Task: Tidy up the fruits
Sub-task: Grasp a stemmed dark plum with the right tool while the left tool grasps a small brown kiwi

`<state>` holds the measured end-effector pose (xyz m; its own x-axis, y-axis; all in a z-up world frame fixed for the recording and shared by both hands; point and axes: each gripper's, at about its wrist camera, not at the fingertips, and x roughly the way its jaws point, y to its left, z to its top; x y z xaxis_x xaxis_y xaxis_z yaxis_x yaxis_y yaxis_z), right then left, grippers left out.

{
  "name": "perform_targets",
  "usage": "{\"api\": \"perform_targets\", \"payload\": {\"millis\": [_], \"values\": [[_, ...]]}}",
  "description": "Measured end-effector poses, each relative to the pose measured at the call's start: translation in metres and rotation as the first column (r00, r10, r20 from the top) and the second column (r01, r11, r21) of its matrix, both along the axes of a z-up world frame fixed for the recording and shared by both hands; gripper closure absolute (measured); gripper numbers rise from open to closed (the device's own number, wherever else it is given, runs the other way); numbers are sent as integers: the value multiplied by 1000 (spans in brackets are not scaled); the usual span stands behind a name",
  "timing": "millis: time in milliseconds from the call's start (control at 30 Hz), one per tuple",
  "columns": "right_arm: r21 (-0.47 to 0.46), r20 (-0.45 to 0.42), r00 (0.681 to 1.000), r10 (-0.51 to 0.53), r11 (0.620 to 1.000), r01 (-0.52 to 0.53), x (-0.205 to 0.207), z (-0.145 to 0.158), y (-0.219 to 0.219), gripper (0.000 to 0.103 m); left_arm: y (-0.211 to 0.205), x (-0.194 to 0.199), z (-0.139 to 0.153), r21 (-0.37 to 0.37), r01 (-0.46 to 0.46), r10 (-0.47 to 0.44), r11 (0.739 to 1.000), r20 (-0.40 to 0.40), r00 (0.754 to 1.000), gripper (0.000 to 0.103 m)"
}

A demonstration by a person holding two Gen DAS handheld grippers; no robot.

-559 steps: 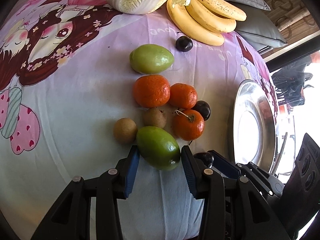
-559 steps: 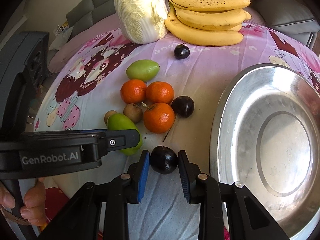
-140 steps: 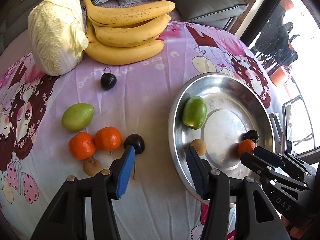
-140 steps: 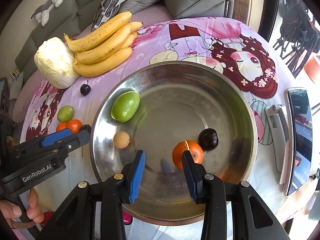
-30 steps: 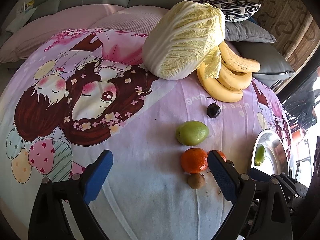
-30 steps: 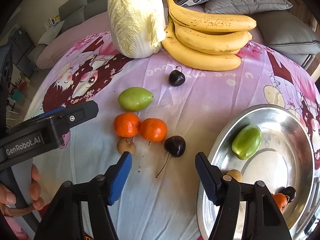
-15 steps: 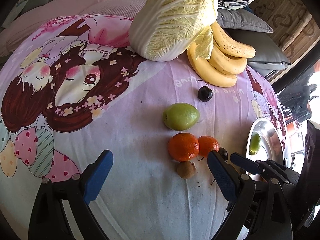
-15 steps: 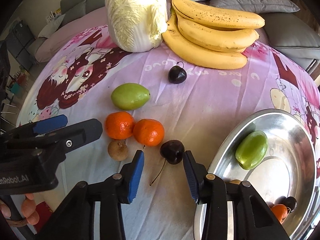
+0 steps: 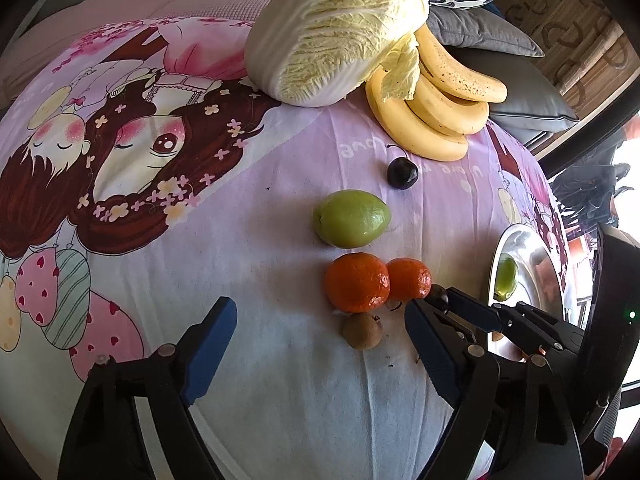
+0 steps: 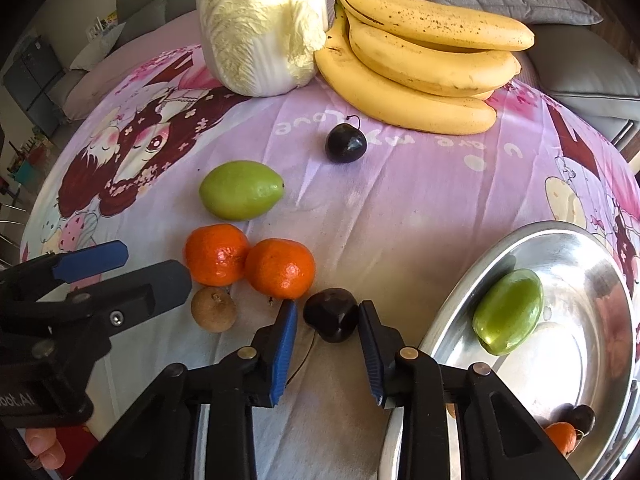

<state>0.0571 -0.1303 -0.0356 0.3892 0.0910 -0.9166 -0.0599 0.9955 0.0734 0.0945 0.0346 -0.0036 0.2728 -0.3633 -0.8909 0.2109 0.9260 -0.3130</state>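
Cartoon-print worktop (image 10: 400, 208): right gripper (image 10: 327, 322) had just closed on a cherry (image 10: 331, 314), bound for the bowl (image 10: 600, 248) beside it; left gripper (image 9: 316, 320) apart, narrowing over a longan (image 9: 362, 331).

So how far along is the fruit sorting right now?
Roughly halfway. Done: the metal bowl holds a green fruit, a tangerine and a dark cherry. In hand: the right gripper has closed on a dark cherry. Left: two tangerines, a brown fruit, another green fruit, another cherry.
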Motion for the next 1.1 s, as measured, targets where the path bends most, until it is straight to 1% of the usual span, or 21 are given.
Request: {"api": "perform_targets", "payload": {"millis": [200,233,267,333,567,600,667,800,867,1100], "values": [[14,2,1000,-5,1000,5,-1,1,-1,73,-2,0,0,-1,10,-10,1000,-6,1000,17],[18,2,1000,-6,1000,6,-3,1,-2,73,-2,0,-1,-4,10,-10,1000,-10,1000,18],[21,2,1000,-8,1000,8,-4,2,-3,73,-2,1,-1,-9,11,-11,1000,-15,1000,23],[29,6,1000,-11,1000,11,-8,5,-3,73,-2,1,-3,-11,13,-13,1000,-24,1000,25],[53,16,999,-29,998,28,-22,14,-4,73,-4,1,-5,-22,22,-23,1000,-39,999,25],[56,15,999,-30,998,29,-24,14,-4,73,-5,1,-5,-19,24,-25,1000,-42,999,25],[58,11,999,-30,998,30,-27,14,-5,73,-7,1,-6,-13,31,-32,999,-43,999,30],[69,4,999,-38,997,37,-32,12,-7,73,-12,0,-9,1,50,-49,999,-47,998,34],[79,1,999,-41,996,40,-34,11,-7,73,-15,0,-11,11,62,-61,998,-52,997,42],[86,-5,999,-42,995,42,-35,9,-6,73,-24,-4,-19,59,94,-90,994,-62,994,42]]}}
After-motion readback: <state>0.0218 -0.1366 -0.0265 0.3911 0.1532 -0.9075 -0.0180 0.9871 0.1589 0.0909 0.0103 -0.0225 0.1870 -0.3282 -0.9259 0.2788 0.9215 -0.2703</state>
